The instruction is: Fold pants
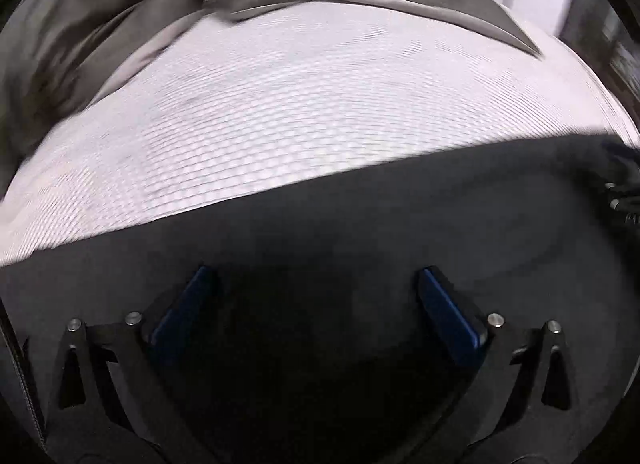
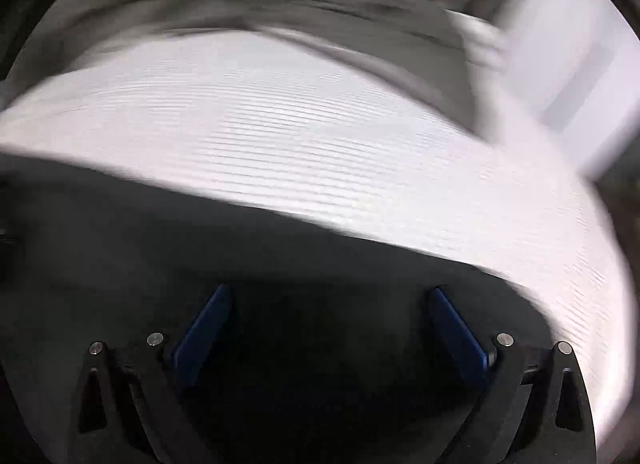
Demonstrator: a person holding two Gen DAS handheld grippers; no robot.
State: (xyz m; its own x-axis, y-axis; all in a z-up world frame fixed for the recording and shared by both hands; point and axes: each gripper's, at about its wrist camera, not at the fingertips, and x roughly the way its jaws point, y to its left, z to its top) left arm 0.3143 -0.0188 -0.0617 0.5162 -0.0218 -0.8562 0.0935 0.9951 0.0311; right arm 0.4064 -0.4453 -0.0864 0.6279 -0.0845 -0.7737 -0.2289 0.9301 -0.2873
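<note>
Dark, nearly black pants (image 1: 360, 216) lie flat across the near part of a white textured bed surface (image 1: 280, 104). My left gripper (image 1: 316, 276) hovers just over the cloth, open, its blue pads (image 1: 448, 316) wide apart with nothing between them. In the right wrist view the same dark pants (image 2: 200, 240) fill the lower left. My right gripper (image 2: 330, 296) is likewise open over the fabric, blue pads (image 2: 456, 328) spread. Both views are motion-blurred.
A rumpled grey-brown blanket (image 1: 100, 24) is heaped along the far edge of the bed, also seen blurred as a grey blanket (image 2: 280, 4). A pale wall or cabinet (image 2: 568, 64) stands at the right. The other gripper's dark body (image 1: 624, 188) shows at the right edge.
</note>
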